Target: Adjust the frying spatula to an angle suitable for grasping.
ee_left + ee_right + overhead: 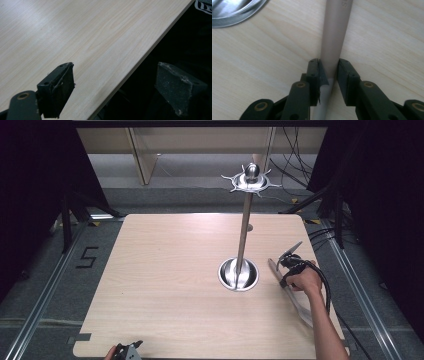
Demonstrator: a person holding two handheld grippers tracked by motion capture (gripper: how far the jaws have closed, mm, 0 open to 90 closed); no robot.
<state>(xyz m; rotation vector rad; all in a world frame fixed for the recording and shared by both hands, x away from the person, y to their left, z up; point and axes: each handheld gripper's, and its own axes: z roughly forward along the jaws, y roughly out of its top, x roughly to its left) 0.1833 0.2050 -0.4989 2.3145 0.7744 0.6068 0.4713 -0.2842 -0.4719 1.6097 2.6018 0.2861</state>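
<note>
Gripping: the right gripper (329, 70) has its two black jaws pressed against the sides of a long beige-handled utensil (334, 32) that lies flat on the wooden table (165, 270).
Landmark: a metal stand (244, 230), an upright pole on a round shiny base (239, 274), with a hooked crown (251, 180) at the top.
Utensil place: just right of the stand's base, not touching it; its handle end points away from the person and its darker working end (303, 312) lies nearer the person, past the right hand (303, 280).
Right gripper place: right of the base, low on the table, clamped on the utensil's handle part.
Left gripper (115, 85): jaws wide apart with nothing between them, hanging over the table's near edge (140, 62), far left of the stand and close to the person.
Step in hand: by my reading, securing the utensil for a lift; the stand's hooks all look bare.
Next move, a judgement: raise the utensil clear of the table, carry it up beside the pole, and bring its handle end to one of the crown's hooks without knocking the stand.
Risk: the smooth handle may swivel between the pads when lifted.
</note>
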